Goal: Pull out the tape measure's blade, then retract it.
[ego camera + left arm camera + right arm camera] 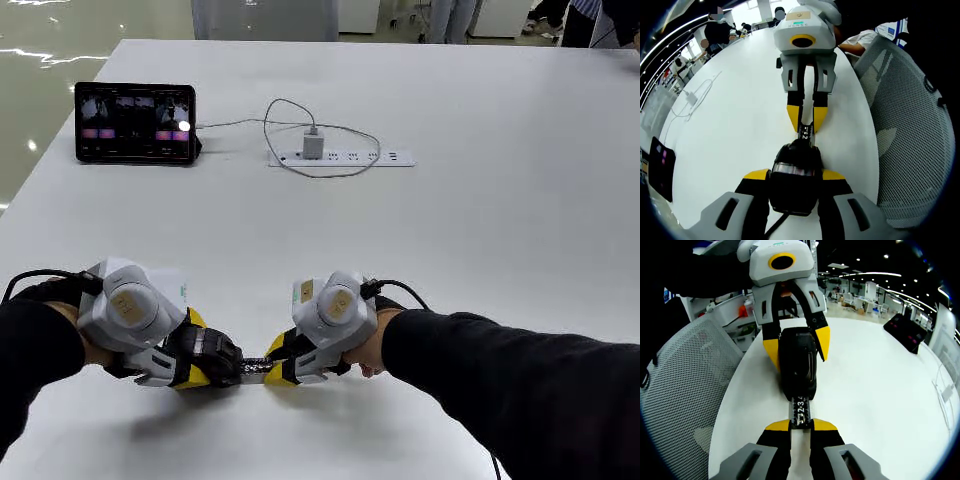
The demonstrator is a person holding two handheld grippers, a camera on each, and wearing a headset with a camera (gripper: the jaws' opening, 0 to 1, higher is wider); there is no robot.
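A black tape measure (216, 355) (795, 172) (797, 365) rests on the white table near its front edge, with my left gripper (190, 352) (795, 176) shut on its case. A short length of its blade (253, 366) (806, 131) (800, 411) sticks out, printed with numbers. My right gripper (275, 360) (800, 426) is shut on the blade's end, a few centimetres from the case. The two grippers face each other, nearly touching.
Far back on the table (480, 210) stand a tablet (135, 122) at the left and a white power strip (340, 157) with a charger and looped cable. A mesh chair (910, 110) (680, 375) stands beside the table's edge.
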